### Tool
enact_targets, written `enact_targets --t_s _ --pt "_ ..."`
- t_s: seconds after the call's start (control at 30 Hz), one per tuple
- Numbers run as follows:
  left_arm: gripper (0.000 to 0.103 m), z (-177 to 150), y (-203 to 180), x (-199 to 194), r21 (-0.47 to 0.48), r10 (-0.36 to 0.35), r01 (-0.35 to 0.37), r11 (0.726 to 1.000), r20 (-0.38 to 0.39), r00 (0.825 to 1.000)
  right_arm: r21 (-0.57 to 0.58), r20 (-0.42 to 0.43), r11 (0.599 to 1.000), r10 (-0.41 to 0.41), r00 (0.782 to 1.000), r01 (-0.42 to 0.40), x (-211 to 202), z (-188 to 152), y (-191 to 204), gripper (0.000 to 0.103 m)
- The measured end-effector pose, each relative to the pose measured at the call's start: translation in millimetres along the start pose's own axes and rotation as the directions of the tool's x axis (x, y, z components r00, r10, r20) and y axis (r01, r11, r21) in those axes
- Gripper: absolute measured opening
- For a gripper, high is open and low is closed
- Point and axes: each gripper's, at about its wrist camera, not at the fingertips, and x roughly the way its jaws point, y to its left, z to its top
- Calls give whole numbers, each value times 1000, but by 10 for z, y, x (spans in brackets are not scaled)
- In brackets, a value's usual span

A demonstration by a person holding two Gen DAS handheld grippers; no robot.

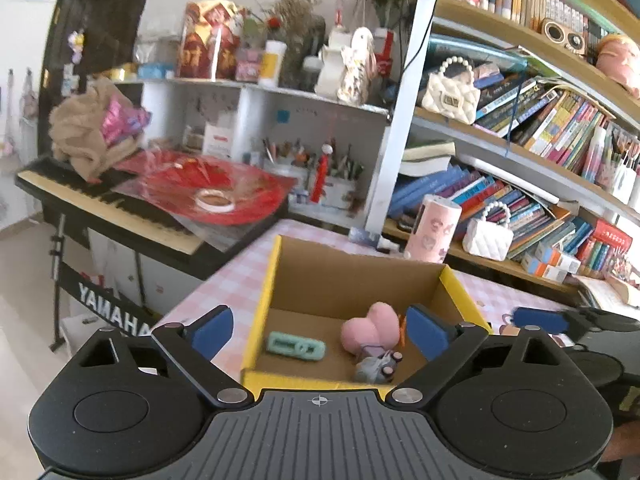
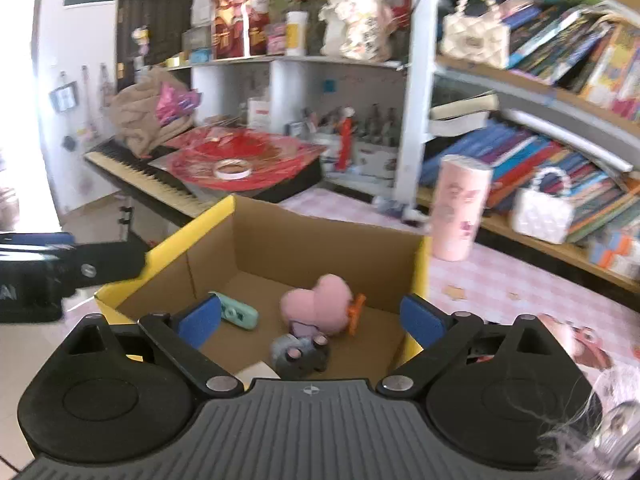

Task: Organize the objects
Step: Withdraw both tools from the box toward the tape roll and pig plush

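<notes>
An open cardboard box (image 1: 352,276) with yellow outer sides stands on the pink checked table; it also shows in the right wrist view (image 2: 320,248). Inside lie a mint green controller (image 1: 296,347) (image 2: 236,312), a pink heart plush (image 1: 370,330) (image 2: 316,308) and a small grey toy (image 1: 376,368) (image 2: 300,354). My left gripper (image 1: 320,332) is open and empty above the box's near edge. My right gripper (image 2: 312,320) is open and empty over the box's near side. The right gripper's tip shows at the right in the left wrist view (image 1: 540,320); the left gripper shows at the left in the right wrist view (image 2: 60,264).
A pink cylindrical tumbler (image 1: 434,228) (image 2: 460,208) stands on the table behind the box. A white quilted handbag (image 1: 490,236) (image 2: 542,208) sits on the bookshelf's low shelf. A keyboard (image 1: 120,216) with red packaging and a tape roll (image 2: 232,170) lies to the left.
</notes>
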Motion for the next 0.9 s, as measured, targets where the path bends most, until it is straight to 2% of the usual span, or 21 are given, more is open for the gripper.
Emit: enact_targets --t_s 0.17,0.33,0.53,0.9 --pt "97 -186 53 -214 42 35 -34 999 -33 999 40 -41 995 -89 995 90 -260 -187 111 97" --pt "97 -429 207 -391 -39 73 -78 996 -113 991 50 -111 985 -161 981 167 -456 -463 320 97" --pt "97 -641 290 -603 -26 102 -107 994 -163 981 48 -155 980 -182 971 192 -677 -734 510 98" --pt "97 -852 198 -859 44 67 -59 997 -220 973 71 -200 974 -195 960 213 -977 -1019 633 100"
